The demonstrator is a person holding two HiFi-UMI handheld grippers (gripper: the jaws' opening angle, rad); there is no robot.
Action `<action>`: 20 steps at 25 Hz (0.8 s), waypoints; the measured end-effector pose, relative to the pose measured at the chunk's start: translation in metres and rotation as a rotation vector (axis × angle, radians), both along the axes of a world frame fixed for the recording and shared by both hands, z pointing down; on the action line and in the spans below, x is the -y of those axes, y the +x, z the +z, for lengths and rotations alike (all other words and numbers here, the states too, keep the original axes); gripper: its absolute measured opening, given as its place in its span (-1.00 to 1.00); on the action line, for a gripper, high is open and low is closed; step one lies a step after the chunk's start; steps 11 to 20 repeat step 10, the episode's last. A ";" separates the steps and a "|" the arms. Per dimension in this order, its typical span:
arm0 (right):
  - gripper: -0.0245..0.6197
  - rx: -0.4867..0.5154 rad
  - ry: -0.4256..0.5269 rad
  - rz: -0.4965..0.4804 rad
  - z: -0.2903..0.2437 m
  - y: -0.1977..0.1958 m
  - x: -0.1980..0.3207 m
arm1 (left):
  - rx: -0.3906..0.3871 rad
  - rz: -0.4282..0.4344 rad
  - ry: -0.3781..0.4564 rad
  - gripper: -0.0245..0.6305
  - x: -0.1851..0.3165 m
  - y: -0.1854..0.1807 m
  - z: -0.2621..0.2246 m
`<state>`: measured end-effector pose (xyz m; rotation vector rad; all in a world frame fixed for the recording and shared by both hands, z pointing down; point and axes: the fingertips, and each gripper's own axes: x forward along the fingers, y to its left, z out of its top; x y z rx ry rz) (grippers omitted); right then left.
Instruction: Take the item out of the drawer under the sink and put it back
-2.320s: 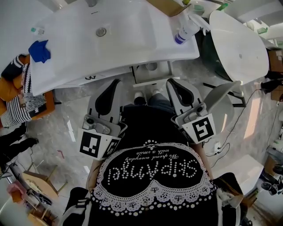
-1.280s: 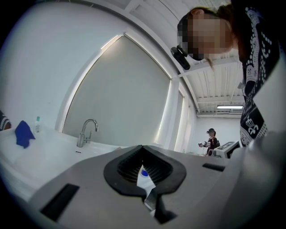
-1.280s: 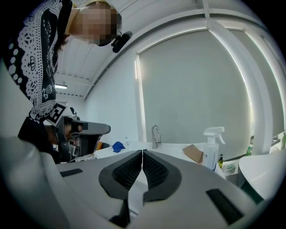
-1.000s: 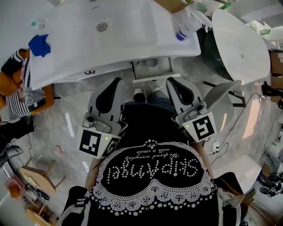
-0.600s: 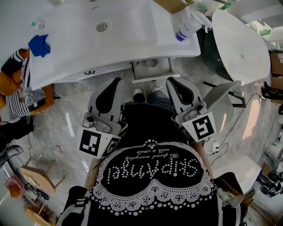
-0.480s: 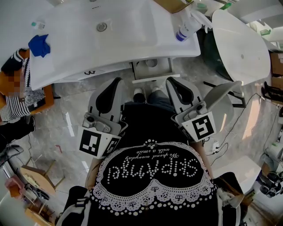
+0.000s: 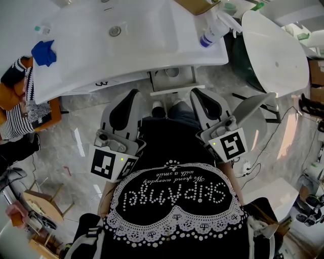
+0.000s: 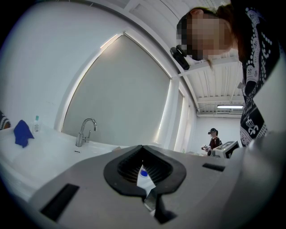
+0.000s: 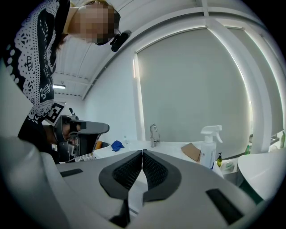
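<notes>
A white sink counter (image 7: 126, 45) runs across the top of the head view. Under its front edge a small white drawer (image 7: 173, 81) stands pulled out, with a pale round thing inside that I cannot make out. My left gripper (image 7: 133, 93) and right gripper (image 7: 195, 93) are held close to the body, side by side, pointing level toward the counter and short of the drawer. Both are shut with nothing between the pads. In the left gripper view the left gripper's (image 8: 142, 146) tips meet, and in the right gripper view so do the right gripper's (image 9: 142, 151).
A spray bottle (image 7: 210, 36) and a cardboard box (image 7: 195, 6) stand at the counter's right end, a blue cloth (image 7: 44, 54) at its left. The faucet (image 8: 85, 130) rises behind the basin. A large white rounded fixture (image 7: 276, 48) fills the right. Striped clothing (image 7: 20, 109) lies at the left.
Neither gripper has moved. Only the head view has drifted very slightly.
</notes>
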<state>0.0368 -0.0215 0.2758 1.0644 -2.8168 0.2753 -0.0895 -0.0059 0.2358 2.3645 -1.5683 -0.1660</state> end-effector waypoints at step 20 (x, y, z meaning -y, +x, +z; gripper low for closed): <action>-0.87 -0.001 -0.003 0.009 0.000 0.002 0.000 | 0.000 0.008 0.001 -0.92 0.000 0.002 0.000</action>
